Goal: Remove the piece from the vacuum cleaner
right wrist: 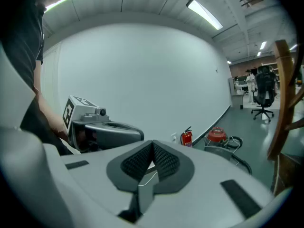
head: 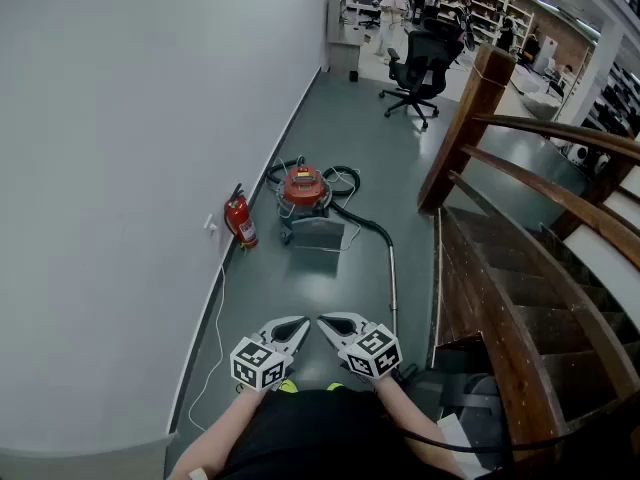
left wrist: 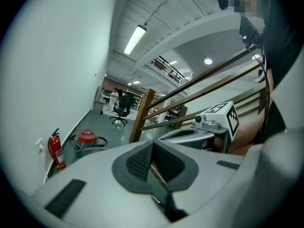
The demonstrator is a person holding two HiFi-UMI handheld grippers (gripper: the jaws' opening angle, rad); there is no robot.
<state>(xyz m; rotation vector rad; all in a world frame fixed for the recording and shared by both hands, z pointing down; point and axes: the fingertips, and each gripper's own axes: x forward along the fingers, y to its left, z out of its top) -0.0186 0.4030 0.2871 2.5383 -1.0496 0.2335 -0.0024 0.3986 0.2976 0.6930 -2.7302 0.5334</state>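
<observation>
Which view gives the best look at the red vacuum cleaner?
Head view: the vacuum cleaner shows whole from above, with its hose and wand laid out. Both gripper views catch it only small and distant, near the wall.

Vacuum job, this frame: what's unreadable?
Head view: vacuum cleaner too small to show which piece detaches.
Head view: wand, near end hidden behind right gripper.
Left and right gripper views: vacuum cleaner tiny, joints unreadable.

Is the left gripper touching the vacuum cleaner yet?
Apart. The head view shows the left gripper low in the frame, with a stretch of floor between it and the red vacuum cleaner.
</observation>
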